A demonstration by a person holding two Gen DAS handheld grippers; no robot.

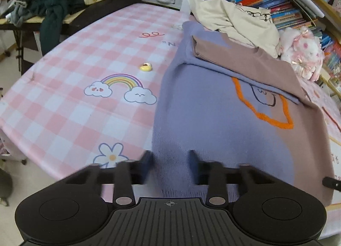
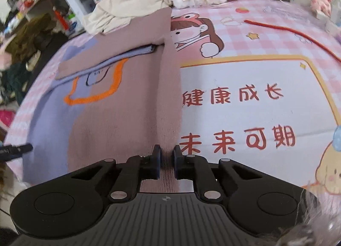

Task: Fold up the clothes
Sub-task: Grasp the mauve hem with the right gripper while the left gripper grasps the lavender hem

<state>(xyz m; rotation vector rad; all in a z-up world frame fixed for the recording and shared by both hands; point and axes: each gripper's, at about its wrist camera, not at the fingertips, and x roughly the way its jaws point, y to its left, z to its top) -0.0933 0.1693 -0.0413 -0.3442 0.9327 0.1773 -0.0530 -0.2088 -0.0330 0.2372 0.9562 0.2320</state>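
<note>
A lavender and mauve knit sweater with an orange outline design lies on the pink checked table, its sleeves folded across the chest. My left gripper is open, its fingers astride the sweater's lavender hem edge, which lies between them. In the right wrist view the sweater shows its mauve half. My right gripper is shut on a raised fold of the mauve edge near the hem.
A cream garment lies crumpled at the far end beside a pink plush rabbit. A small yellow object sits on the tablecloth. Bookshelves stand behind; a dark clothes pile lies at the far left. A red cord crosses the cloth.
</note>
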